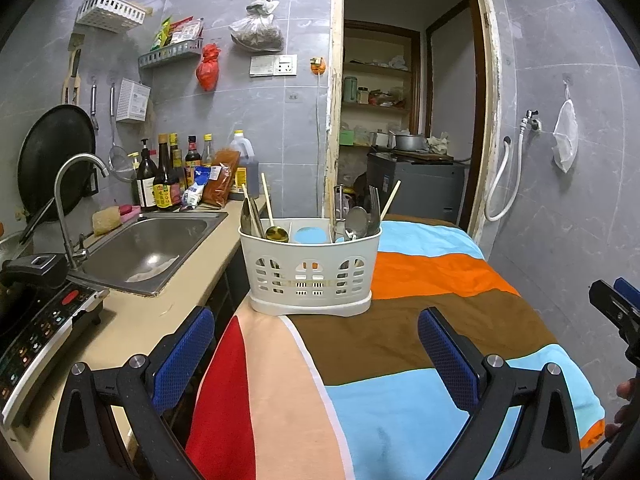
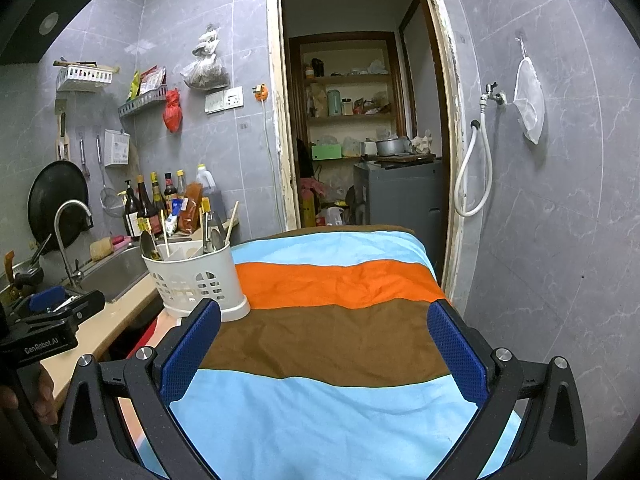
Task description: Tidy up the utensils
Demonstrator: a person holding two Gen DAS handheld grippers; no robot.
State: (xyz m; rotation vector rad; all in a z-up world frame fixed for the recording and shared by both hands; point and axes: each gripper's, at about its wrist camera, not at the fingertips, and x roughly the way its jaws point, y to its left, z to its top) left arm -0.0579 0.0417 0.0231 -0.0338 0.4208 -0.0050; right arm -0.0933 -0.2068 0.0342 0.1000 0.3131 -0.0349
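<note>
A white plastic utensil caddy (image 1: 310, 272) stands on the striped cloth (image 1: 420, 320), near its left edge. Its left compartment holds a gold spoon (image 1: 277, 234) and chopsticks (image 1: 267, 199). Its right compartment holds a metal spoon (image 1: 356, 222), a fork (image 1: 374, 206) and one more chopstick. My left gripper (image 1: 316, 344) is open just in front of the caddy, with nothing between its blue pads. My right gripper (image 2: 324, 344) is open over the brown stripe, right of the caddy (image 2: 196, 280), and holds nothing. The right gripper (image 1: 616, 312) also shows at the left view's right edge.
A steel sink (image 1: 156, 248) with a curved tap (image 1: 76, 196) sits left of the table, sauce bottles (image 1: 168, 176) behind it. An induction cooker (image 1: 36, 328) lies at the near left. A tiled wall with a hose (image 2: 472, 176) closes the right side; a doorway (image 2: 360, 120) opens behind.
</note>
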